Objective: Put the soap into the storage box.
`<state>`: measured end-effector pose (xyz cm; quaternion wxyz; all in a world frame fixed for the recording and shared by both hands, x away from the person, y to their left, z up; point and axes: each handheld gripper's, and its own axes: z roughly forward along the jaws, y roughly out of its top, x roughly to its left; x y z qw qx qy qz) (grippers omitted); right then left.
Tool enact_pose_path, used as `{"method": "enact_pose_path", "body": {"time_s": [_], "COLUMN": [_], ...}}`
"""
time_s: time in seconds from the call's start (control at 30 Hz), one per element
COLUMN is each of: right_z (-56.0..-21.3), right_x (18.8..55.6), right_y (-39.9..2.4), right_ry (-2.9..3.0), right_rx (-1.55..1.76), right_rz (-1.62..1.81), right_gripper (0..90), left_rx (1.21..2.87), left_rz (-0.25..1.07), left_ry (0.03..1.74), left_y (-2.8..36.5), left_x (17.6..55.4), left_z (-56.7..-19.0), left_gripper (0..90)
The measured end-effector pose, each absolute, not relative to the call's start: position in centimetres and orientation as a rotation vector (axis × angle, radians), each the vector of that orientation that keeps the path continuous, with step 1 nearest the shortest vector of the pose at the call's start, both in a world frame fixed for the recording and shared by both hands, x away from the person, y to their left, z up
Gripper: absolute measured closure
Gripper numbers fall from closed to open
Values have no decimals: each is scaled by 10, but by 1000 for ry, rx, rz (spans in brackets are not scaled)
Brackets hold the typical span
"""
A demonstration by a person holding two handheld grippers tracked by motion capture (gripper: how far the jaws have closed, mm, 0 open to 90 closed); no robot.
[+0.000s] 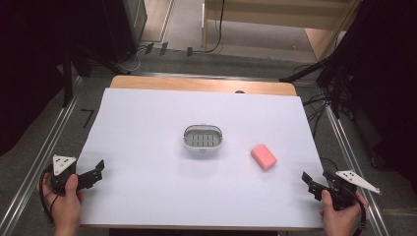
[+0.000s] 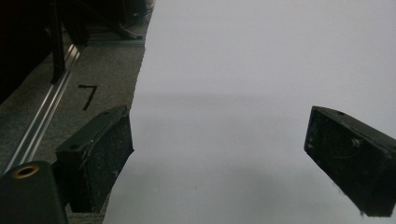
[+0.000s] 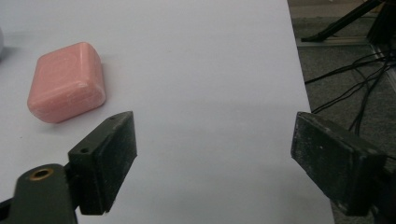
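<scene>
A pink soap bar (image 1: 264, 157) lies on the white sheet (image 1: 147, 128), right of the middle. A grey oval soap dish (image 1: 203, 137) with a slotted floor stands at the centre, empty. My left gripper (image 1: 96, 170) rests near the sheet's front left corner, held by a hand, jaws wide apart with nothing between them. My right gripper (image 1: 311, 184) sits at the front right, open too. In the right gripper view the soap bar (image 3: 66, 82) lies ahead and to the left of my open gripper (image 3: 215, 163). The left gripper (image 2: 219, 158) looks over the bare sheet (image 2: 243, 70).
The sheet covers a wooden table (image 1: 196, 83) whose far edge shows. Grey floor with metal rails (image 1: 44, 152) flanks both sides; a "7" mark (image 2: 87, 96) is on the left floor. Cables (image 3: 359, 88) and black stand legs lie to the right.
</scene>
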<state>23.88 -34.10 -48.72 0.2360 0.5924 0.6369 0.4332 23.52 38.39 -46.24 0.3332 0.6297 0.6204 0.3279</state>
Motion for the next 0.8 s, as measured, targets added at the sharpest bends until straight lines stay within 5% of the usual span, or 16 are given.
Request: {"method": "enact_pose_path", "body": {"time_s": [0.23, 0.8], "right_z": [-484, -456], "right_x": [242, 259], "right_y": [-332, -301], "right_ry": [1717, 2061], "right_rx": [1598, 1530], "right_rz": [1138, 1057], "right_gripper": [249, 228], "left_rx": [1647, 1640], "left_rz": [861, 848], "left_ry": [1621, 1618], "left_y": [383, 385], "left_x": [235, 235], "left_z": [-463, -462], "left_gripper": [83, 82]}}
